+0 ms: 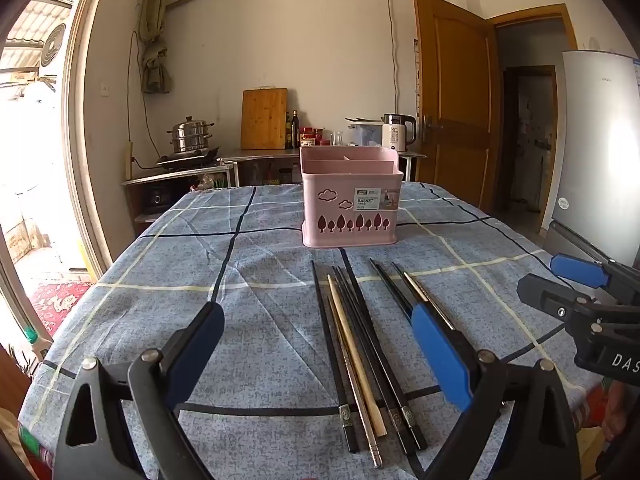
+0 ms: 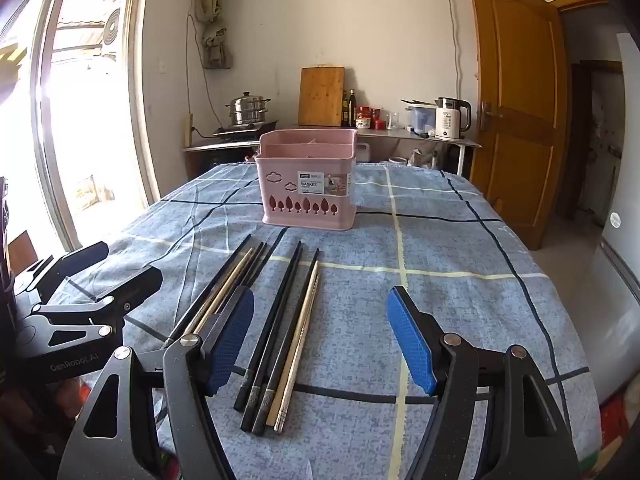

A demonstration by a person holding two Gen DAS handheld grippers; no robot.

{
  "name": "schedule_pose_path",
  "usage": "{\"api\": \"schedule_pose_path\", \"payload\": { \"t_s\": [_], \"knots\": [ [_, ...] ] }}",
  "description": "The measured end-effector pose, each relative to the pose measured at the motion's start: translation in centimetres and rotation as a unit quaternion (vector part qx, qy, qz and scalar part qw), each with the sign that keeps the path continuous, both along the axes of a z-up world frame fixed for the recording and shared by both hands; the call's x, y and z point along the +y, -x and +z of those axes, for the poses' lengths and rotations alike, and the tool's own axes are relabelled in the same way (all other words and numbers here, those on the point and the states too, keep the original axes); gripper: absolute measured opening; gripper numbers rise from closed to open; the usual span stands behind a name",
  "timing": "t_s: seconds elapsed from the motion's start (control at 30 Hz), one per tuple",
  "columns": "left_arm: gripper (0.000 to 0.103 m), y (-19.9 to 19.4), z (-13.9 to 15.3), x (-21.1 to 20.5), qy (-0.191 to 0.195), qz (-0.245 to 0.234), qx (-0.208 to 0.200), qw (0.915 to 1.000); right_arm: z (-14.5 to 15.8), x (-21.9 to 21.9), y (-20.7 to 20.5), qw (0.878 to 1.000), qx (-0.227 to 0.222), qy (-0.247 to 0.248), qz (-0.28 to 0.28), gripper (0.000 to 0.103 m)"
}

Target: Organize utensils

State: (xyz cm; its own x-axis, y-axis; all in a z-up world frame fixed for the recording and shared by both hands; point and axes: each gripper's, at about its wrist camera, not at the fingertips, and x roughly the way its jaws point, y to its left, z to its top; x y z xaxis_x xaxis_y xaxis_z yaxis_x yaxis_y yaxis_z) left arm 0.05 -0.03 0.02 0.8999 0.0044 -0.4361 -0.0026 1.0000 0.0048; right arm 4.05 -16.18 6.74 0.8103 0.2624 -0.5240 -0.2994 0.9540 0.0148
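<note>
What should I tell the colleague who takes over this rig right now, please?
Left gripper: open, empty, above the chopsticks.
Right gripper: open, empty, also above them.
Chopsticks: all lying loose in two bunches on the blue tablecloth, near the front edge.
Pink basket: upright behind them; what shows of its compartments looks empty.
Done: nothing sorted yet.
Left: pick up the chopsticks and put them in the basket.

Daylight pours in from the window [image 1: 28, 160], totally blown out; edges bend and go dark, maybe slightly soft.
</note>
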Motion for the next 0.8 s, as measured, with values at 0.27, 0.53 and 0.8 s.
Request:
{"api": "schedule_pose_path", "payload": {
  "t_s": [0.27,0.53,0.8],
  "knots": [
    [0.097,0.68,-0.31,-0.49,0.005,0.004,-0.008,1.0000,0.03,-0.02,0.12,1.000,0.000,0.001,0.001,0.069],
    [0.097,0.30,0.14,-0.06,0.012,-0.005,-0.005,0.9999,0.05,-0.02,0.15,1.000,0.000,-0.001,0.000,0.069],
    [0.097,0.60,0.63,0.06,0.015,-0.004,-0.009,0.9998,0.30,0.00,0.27,1.000,0.000,-0.001,-0.001,0.069]
  ]
}}
